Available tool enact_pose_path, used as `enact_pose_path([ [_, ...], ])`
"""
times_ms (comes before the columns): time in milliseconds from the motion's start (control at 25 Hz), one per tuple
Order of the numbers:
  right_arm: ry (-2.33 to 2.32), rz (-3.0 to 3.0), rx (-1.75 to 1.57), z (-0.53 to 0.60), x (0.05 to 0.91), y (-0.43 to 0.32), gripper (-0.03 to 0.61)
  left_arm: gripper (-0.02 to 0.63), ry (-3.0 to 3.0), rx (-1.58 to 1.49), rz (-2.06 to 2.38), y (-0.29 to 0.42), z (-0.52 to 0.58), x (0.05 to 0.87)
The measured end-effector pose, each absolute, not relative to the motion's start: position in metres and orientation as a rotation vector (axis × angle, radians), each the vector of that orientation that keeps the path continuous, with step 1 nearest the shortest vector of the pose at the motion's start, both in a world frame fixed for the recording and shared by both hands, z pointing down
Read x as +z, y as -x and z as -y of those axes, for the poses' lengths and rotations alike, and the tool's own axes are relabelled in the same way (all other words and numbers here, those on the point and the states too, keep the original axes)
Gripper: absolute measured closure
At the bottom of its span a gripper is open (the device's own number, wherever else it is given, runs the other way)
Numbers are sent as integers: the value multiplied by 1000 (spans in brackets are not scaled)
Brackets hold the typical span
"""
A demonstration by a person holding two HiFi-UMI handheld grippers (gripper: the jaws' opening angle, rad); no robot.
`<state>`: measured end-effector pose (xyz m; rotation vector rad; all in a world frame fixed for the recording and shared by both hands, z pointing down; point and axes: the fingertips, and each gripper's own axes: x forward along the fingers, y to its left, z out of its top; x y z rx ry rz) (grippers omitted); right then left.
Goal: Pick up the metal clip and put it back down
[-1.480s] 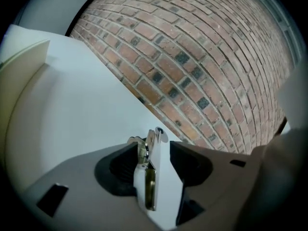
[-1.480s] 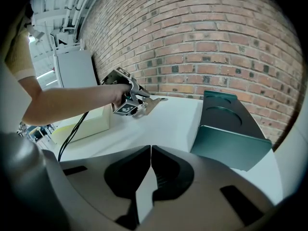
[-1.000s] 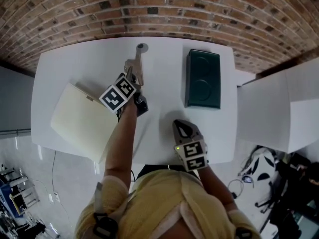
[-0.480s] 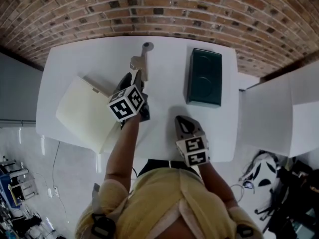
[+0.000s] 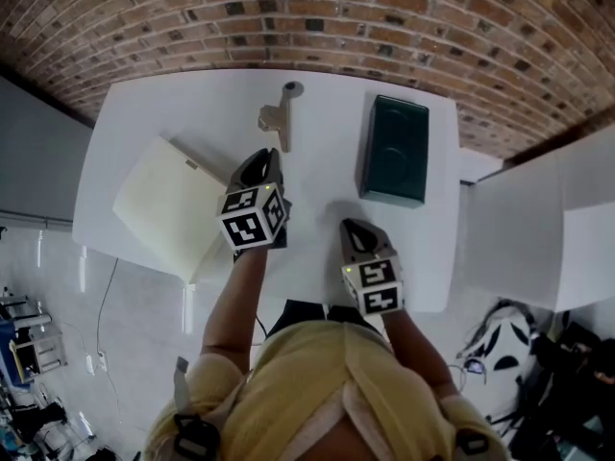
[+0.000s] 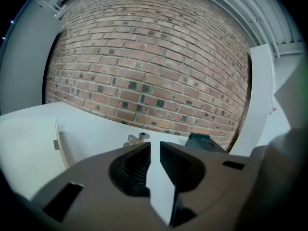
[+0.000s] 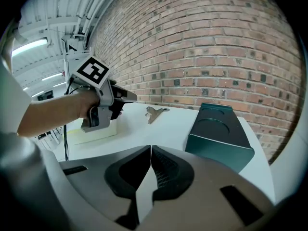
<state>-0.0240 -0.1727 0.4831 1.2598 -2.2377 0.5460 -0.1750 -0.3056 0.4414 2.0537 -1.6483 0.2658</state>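
The metal clip point(image 5: 278, 113) lies flat on the white table point(image 5: 183, 109) near its far edge, with nothing touching it. My left gripper point(image 5: 263, 158) hovers a short way nearer than the clip, pointing at it. Its jaws are closing to a narrow gap with nothing between them. In the left gripper view the clip point(image 6: 137, 138) shows just beyond the left gripper point(image 6: 155, 146). My right gripper point(image 5: 352, 227) rests shut and empty near the table's front edge. The right gripper view shows the clip point(image 7: 155, 112) past the right gripper point(image 7: 151, 149), and the left gripper point(image 7: 126, 96) held above the table.
A dark green box point(image 5: 394, 150) stands on the table right of the clip. A cream pad point(image 5: 168, 205) lies at the left, overhanging the front edge. A brick wall point(image 5: 317, 17) backs the table. A white unit point(image 5: 538, 209) stands to the right.
The left gripper has drawn back from the clip toward the person and its jaws have narrowed. The clip stays on the table. The right gripper has hardly moved.
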Motion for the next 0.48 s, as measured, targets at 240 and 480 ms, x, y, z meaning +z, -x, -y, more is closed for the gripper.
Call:
enact_pose_path([
  [240,-1277,2237,520,172,478,18,574,578,-2081,313,1632,174,277,439],
  [480,-1293,2263,495,172,474,7,574,596,-2093,358,1607,170,244,441],
])
